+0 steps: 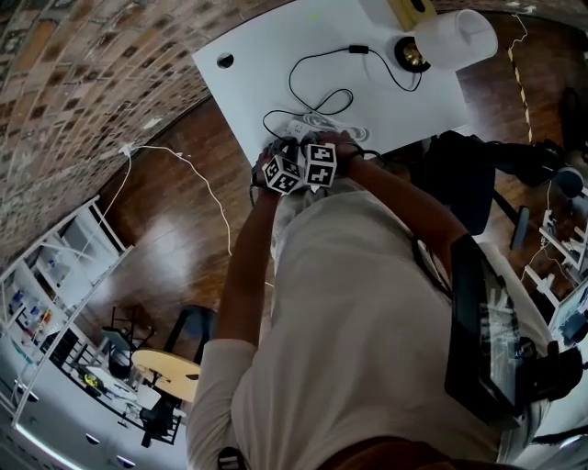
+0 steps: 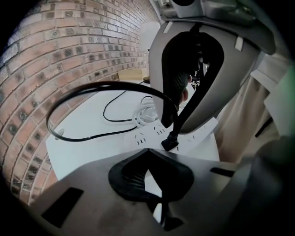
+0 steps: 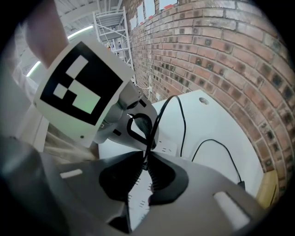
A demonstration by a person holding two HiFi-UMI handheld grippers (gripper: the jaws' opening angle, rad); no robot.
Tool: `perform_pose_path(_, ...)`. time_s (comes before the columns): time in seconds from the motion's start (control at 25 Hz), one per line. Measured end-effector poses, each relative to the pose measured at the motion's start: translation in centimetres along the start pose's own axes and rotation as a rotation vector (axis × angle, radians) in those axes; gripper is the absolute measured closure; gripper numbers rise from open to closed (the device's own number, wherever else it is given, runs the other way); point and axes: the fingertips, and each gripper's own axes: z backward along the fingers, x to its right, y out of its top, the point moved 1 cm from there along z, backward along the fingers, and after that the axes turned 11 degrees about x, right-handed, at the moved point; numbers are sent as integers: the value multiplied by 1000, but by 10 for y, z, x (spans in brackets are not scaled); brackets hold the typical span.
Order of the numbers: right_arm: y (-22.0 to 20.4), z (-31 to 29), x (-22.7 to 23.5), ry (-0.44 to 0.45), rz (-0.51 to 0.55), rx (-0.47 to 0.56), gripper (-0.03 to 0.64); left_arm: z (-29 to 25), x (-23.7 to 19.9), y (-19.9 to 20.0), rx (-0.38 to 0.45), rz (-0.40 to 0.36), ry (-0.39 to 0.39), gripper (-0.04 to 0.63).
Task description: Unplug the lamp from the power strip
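The white power strip (image 2: 147,135) lies on the white table (image 1: 276,55), and the lamp's black plug (image 2: 169,144) stands in one of its sockets. From the plug the black cord (image 2: 92,87) rises in a loop. My right gripper (image 3: 145,159) is shut on this cord (image 3: 159,115) a little above the plug. My left gripper (image 2: 147,154) is shut with nothing between its tips, held low just in front of the strip. Both grippers (image 1: 283,165) (image 1: 320,161) sit side by side at the table's near edge. The white-shaded lamp (image 1: 455,37) stands at the far right.
A brick wall (image 2: 69,46) runs along the table's left side. The strip's white cable lies coiled (image 2: 146,110) behind it. A cable hole (image 1: 225,61) is at the table's far left. A yellow object (image 1: 409,11) sits by the lamp. My body is close behind the grippers.
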Motion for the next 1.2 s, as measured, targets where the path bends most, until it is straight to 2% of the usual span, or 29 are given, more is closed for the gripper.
perform_pose_path(0.2,0,-1,-1,0,-6,1,590,-1,1,-3,23,20,-15,603)
perform_pose_path(0.44,-1,0,-2,-11,-13,5,594,-1,1,-1,30,-5,-16,603)
perform_pose_path(0.6,-4,1,-1,-15,-18,11,594,-2,1,1,32,19,-5,603)
perform_pose_path(0.92,-1,6,3,-55,-131,87,594,-2,-1,0,30,50,-17,603)
perform_pose_path(1.2,2,6,2,-85,-143,97,594,0,-2,0,5,40,-13,604)
